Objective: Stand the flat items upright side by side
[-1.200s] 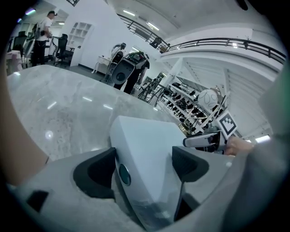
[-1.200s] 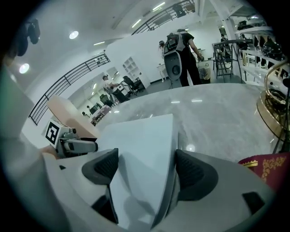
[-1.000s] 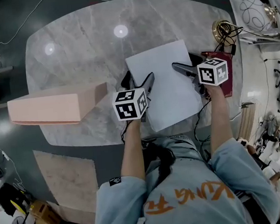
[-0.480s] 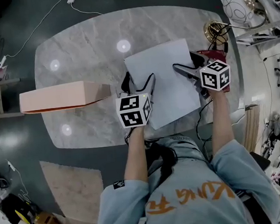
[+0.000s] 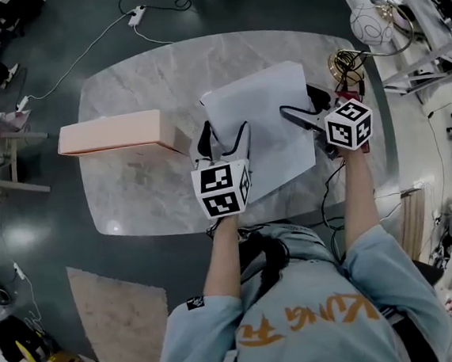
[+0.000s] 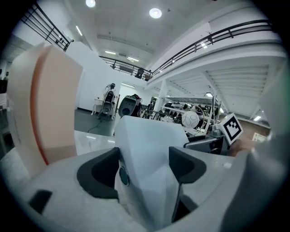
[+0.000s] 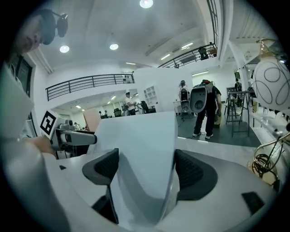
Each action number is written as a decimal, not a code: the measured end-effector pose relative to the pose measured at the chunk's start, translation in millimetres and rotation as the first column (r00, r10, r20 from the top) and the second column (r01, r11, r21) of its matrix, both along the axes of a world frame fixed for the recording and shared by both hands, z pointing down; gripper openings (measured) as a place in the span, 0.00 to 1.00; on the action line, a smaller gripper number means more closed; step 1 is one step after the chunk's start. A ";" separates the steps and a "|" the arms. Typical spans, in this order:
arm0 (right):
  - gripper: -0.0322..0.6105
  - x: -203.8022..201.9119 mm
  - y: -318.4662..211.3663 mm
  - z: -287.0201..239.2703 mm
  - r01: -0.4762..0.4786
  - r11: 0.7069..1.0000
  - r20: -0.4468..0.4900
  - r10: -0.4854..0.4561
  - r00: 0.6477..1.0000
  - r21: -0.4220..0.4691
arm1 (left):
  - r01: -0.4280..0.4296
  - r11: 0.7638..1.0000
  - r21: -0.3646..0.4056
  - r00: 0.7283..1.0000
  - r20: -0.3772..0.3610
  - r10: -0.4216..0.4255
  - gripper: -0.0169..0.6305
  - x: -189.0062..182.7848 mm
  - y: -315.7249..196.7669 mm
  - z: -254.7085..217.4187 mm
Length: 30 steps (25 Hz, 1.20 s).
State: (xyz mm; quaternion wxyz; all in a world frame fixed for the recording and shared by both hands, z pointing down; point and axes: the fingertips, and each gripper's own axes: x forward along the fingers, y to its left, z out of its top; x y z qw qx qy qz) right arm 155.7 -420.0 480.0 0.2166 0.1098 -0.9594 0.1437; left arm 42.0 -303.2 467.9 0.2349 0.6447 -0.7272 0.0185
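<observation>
A white flat box (image 5: 264, 125) is held tilted up off the marble table (image 5: 144, 73), gripped from two sides. My left gripper (image 5: 223, 133) has the box's left edge (image 6: 145, 149) between its jaws; they are closing and the pads touch it. My right gripper (image 5: 298, 102) is shut on the box's right edge (image 7: 140, 154). A pink flat box (image 5: 114, 134) stands upright on its long edge at the table's left, close to the left gripper, and shows tall in the left gripper view (image 6: 50, 104). A dark red flat item (image 5: 350, 95) lies under the right gripper.
A gold wire stand (image 5: 346, 65) sits at the table's far right corner, with a wire ball (image 5: 374, 23) on a shelf beyond it. Cables trail off the right edge. The person's body is close to the table's near edge.
The head view has shifted, so the pink box now sits closer to the left gripper. The white box stays between both grippers, raised slightly more.
</observation>
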 end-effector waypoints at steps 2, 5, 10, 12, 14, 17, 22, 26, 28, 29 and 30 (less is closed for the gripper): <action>0.66 -4.4 4.4 -7.5 0.021 1.000 0.013 -0.021 1.000 0.023 | 0.011 1.000 0.016 1.000 0.017 -0.012 0.56 -0.8 7.8 -9.2; 0.66 -10.0 10.8 -18.5 0.054 0.997 0.029 -0.055 0.998 0.059 | 0.025 0.999 0.037 0.999 0.042 -0.027 0.56 0.0 19.4 -21.7; 0.66 -20.5 19.8 -34.2 0.105 0.987 0.049 -0.111 0.993 0.123 | 0.051 0.997 0.064 0.996 0.075 -0.055 0.56 0.6 37.3 -37.8; 0.66 -24.3 24.1 -40.1 0.117 0.983 0.052 -0.126 0.991 0.141 | 0.057 0.996 0.070 0.994 0.085 -0.063 0.56 0.7 44.4 -43.6; 0.66 -30.4 28.7 -46.6 0.128 0.979 0.058 -0.139 0.989 0.158 | 0.065 0.995 0.075 0.992 0.102 -0.073 0.56 -1.7 51.6 -51.0; 0.66 -38.3 34.6 -55.3 0.140 0.974 0.072 -0.155 0.985 0.181 | 0.076 0.993 0.091 0.987 0.133 -0.088 0.56 -2.8 61.6 -63.1; 0.66 -45.9 49.1 -59.7 0.135 0.970 0.075 -0.153 0.985 0.205 | 0.091 0.990 0.107 0.979 0.171 -0.109 0.56 -2.4 80.2 -74.4; 0.66 -49.7 56.0 -59.3 0.137 0.961 0.073 -0.159 0.985 0.242 | 0.103 0.990 0.094 0.977 0.176 -0.119 0.56 -2.0 90.9 -66.7; 0.66 -49.7 60.0 -57.4 0.136 0.958 0.065 -0.157 0.985 0.252 | 0.105 0.991 0.087 0.975 0.186 -0.120 0.56 -0.9 95.4 -62.7; 0.66 -48.7 61.5 -56.1 0.130 0.958 0.062 -0.150 0.987 0.255 | 0.099 0.991 0.085 0.975 0.192 -0.114 0.56 0.1 97.0 -61.2; 0.66 -47.3 62.4 -55.3 0.119 0.959 0.061 -0.139 0.988 0.256 | 0.088 0.993 0.083 0.975 0.196 -0.103 0.56 1.3 98.6 -59.9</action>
